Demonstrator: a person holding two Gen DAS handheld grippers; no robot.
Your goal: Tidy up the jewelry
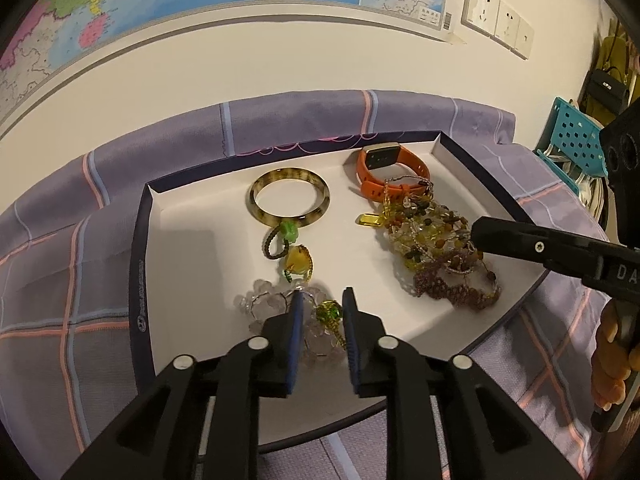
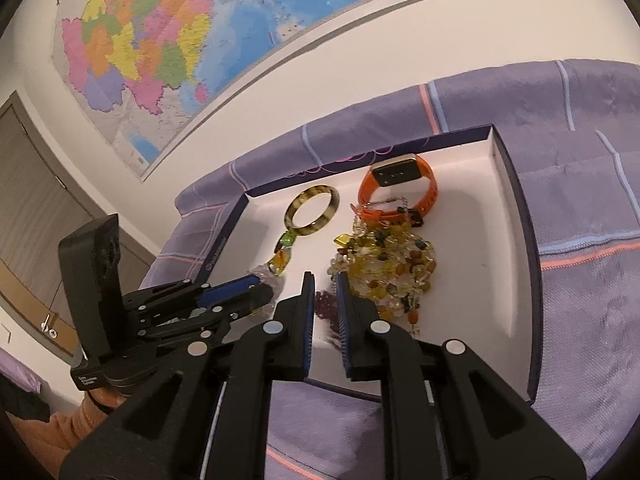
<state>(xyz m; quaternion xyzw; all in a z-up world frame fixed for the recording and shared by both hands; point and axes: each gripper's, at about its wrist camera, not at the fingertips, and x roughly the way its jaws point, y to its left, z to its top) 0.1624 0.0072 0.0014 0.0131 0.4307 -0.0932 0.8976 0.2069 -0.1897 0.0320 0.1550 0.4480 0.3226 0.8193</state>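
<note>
A white box tray with dark rim (image 1: pixel 138 264) (image 2: pixel 516 184) holds the jewelry. A brown mottled bangle (image 1: pixel 256 190) (image 2: pixel 294 210) lies at the back, an orange watch (image 1: pixel 380 188) (image 2: pixel 428 196) at the back right. A heap of yellow and amber bead strands (image 1: pixel 428 236) (image 2: pixel 396 264) with a purple strand (image 1: pixel 452 288) (image 2: pixel 324 304) lies on the right. A clear bead bracelet with a green charm (image 1: pixel 264 300) lies near the front. My left gripper (image 1: pixel 322 298) is open over that bracelet. My right gripper (image 2: pixel 325 280) is open, its jaws either side of the purple strand.
The tray sits on a purple checked cloth (image 1: pixel 60 280) against a white wall with a map (image 2: pixel 160 40). A blue perforated basket (image 1: pixel 576 136) stands at the far right. A door (image 2: pixel 24 200) is at the left.
</note>
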